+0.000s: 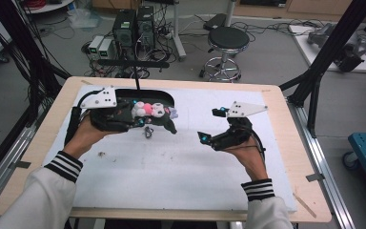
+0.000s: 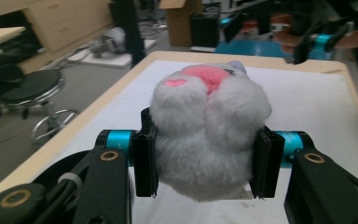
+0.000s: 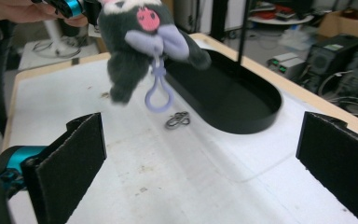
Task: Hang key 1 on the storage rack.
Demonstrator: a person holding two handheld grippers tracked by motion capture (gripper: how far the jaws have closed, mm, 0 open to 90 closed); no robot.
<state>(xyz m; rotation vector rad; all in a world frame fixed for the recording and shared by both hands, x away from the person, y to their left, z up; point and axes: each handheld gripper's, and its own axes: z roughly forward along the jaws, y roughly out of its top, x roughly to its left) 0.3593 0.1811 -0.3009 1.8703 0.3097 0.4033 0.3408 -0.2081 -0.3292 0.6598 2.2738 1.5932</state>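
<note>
White mat (image 1: pixel 171 167), metal clip (image 3: pixel 177 120), black tray (image 3: pixel 233 100).

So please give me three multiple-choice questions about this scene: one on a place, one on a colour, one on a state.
1. Where is the plush toy?
A. between the left gripper's pads
B. inside the black tray
C. flat on the white mat

2. What colour is the loop hanging from the toy?
A. green
B. lilac
C. red

3. How do the right gripper's jaws stand?
A. shut on the toy
B. shut on a clip
C. wide open, empty

Answers:
1 A: both pads press into its fur.
2 B: pale purple ring under the toy.
3 C: a wide gap, nothing between the pads.
</note>
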